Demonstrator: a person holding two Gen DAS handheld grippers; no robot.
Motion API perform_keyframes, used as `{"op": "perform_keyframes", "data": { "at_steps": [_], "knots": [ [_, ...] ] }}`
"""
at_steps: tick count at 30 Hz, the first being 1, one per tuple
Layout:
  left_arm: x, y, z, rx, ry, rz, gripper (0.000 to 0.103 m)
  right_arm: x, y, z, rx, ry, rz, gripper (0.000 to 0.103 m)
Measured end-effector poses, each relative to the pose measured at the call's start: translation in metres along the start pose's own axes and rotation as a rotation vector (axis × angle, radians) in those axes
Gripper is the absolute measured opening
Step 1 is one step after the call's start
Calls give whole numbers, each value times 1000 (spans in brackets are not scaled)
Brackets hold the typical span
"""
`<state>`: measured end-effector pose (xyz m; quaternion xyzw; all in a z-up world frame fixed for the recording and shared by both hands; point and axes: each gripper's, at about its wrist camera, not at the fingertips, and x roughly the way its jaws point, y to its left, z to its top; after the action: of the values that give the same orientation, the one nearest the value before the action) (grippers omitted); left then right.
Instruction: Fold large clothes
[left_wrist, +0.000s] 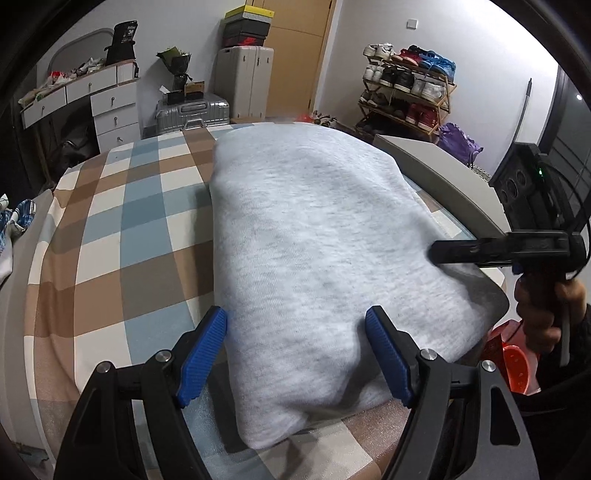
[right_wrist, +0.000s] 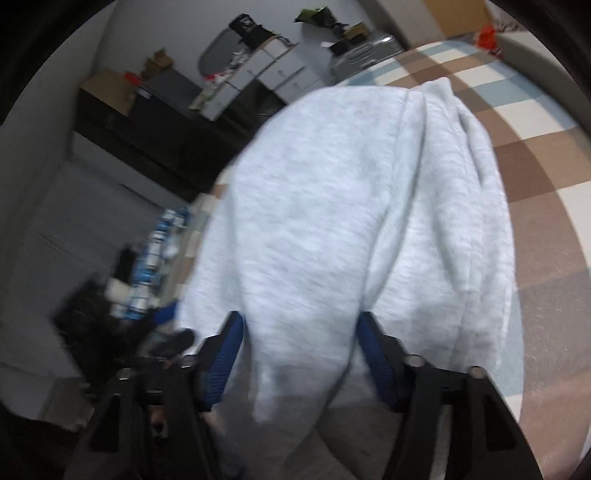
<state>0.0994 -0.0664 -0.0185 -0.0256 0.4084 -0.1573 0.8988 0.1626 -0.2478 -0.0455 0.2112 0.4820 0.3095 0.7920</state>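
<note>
The light grey sweatshirt (left_wrist: 314, 240) lies on the checked bedspread (left_wrist: 122, 229), already folded into a thick oblong bundle that runs away from the left wrist camera toward the foot of the bed, its right side close to the bed's edge. The left gripper (left_wrist: 295, 354) has its blue pads (left_wrist: 205, 354) spread wide on either side of the bundle's near end; cloth swells up between them, and the pads seem to touch its flanks without pinching, so I judge it to be steadying or squaring the fold, not carrying it. The right gripper (right_wrist: 297, 354) comes in from the right edge, seen in the left view as a black bar lying against the cloth (left_wrist: 480, 251), and its own view shows a thick gather of sweatshirt (right_wrist: 332, 221) bunched between its half-open jaws, ridges of fabric radiating away from the pinch (the blur there suggests motion, though which way I cannot tell). That hold looks meant to bring the right side over or to tuck a loose layer. Outward from the bed, a wooden shoe rack (left_wrist: 406, 92) is filled with trainers on every shelf, shoe boxes (left_wrist: 247, 26) are stacked on an upright white suitcase (left_wrist: 243, 81), a silver suitcase (left_wrist: 192, 110) lies beside it, and the white drawer unit (left_wrist: 92, 103) carries clutter on top; what the drawers and cases hold cannot be seen.
</note>
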Motion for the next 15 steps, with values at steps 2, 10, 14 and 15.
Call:
{"op": "perform_keyframes", "data": {
  "at_steps": [2, 10, 14, 15],
  "knots": [
    [0, 0, 0, -1, 2, 3, 74, -17, 11, -1, -35, -68, 44, 15],
    [-4, -8, -3, 0, 6, 11, 74, 1, -4, -12, -33, -34, -89, 17],
    [-22, -11, 2, 5, -54, 24, 74, -18, -11, -5, -15, -40, -66, 51],
    [-25, -12, 7, 7, -78, 15, 74, -22, -17, -2, 6, -44, -35, 51]
  ]
}}
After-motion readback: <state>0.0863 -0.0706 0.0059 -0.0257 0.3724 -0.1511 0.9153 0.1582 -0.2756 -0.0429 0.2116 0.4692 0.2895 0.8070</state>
